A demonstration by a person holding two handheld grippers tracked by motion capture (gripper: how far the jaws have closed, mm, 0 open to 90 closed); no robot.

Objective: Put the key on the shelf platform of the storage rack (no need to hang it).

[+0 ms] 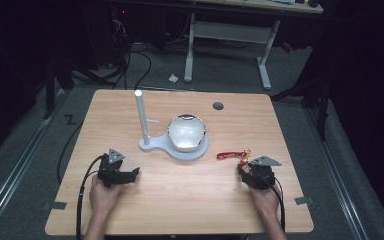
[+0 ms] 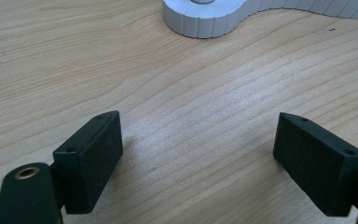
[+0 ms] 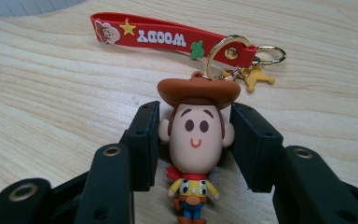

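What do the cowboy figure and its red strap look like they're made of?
The cowboy figure looks like soft moulded rubber or PVC: matte, rounded, with solid flat colours. The red strap seems flexible rubber with raised letters and shapes. The ring through the strap's end looks like polished gold-coloured metal, since it glints.

We read one word, "WOODY", in white capitals on the red strap (image 3: pixel 168 38) of the keychain, which lies on the table just beyond the tips of the right gripper (image 3: pixel 196 135); from that gripper's camera the word appears upside down. On the same strap we note printed signs beside the lettering: a yellow star and a small cartoon face at the end to the left of the word, and a green clover-like mark to its right near the gold ring (image 3: pixel 228 53). We find no other legible text, label or number on anything near either gripper.
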